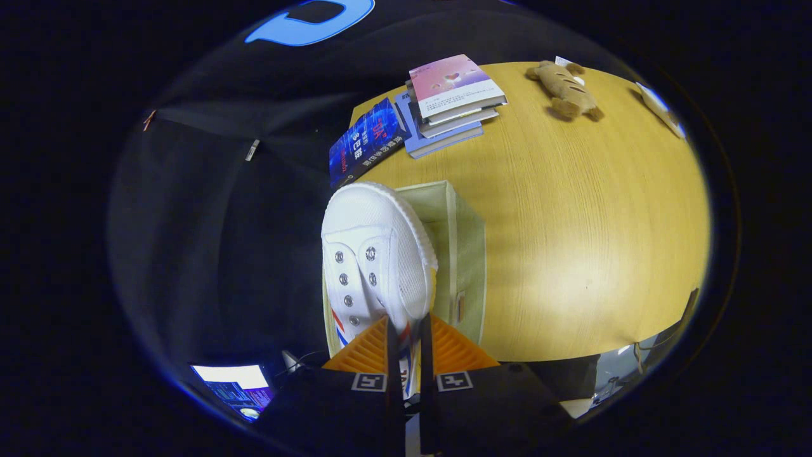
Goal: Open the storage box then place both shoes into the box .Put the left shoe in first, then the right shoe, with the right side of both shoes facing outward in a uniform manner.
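The hand-held gripper (406, 336) has its fingers nearly closed, pinching the rear side wall of a white shoe (374, 254), which hangs toe-forward above the open storage box (466, 254) on the worktop (571, 222). The grip is thin, on soft fabric, so the shoe could twist or slip out; its toe overhangs the box's near rim and might catch there instead of dropping inside. The gripper points steeply downward over the box.

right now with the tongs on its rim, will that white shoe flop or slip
The tongs pinch only the thin canvas collar of the white shoe, so it may swing or twist. It looks light, and its rubber toe probably stays stiff over the storage box.
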`<control>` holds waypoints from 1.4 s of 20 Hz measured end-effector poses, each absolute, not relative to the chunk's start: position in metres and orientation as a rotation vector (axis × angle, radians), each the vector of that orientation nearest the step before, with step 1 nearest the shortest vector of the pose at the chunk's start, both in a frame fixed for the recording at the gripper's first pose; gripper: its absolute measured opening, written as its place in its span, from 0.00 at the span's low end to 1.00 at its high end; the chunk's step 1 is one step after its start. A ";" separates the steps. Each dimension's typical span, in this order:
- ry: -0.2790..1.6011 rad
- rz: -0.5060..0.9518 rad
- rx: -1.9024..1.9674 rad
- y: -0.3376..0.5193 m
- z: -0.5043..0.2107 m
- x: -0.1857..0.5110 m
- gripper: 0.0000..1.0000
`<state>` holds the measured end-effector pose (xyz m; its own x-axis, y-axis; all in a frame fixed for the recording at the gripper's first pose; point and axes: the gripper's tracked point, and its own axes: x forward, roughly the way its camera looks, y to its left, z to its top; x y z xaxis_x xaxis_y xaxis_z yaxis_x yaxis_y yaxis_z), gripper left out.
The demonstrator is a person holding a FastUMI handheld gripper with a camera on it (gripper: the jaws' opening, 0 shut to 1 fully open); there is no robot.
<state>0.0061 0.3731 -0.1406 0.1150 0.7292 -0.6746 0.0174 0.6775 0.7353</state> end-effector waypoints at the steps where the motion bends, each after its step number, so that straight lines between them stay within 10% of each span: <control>1: 1.370 0.587 0.689 0.374 -0.141 0.005 0.15; 7: 1.312 0.607 0.810 0.381 -0.118 0.016 0.99; 28: 1.122 0.394 0.819 0.213 -0.159 0.040 0.99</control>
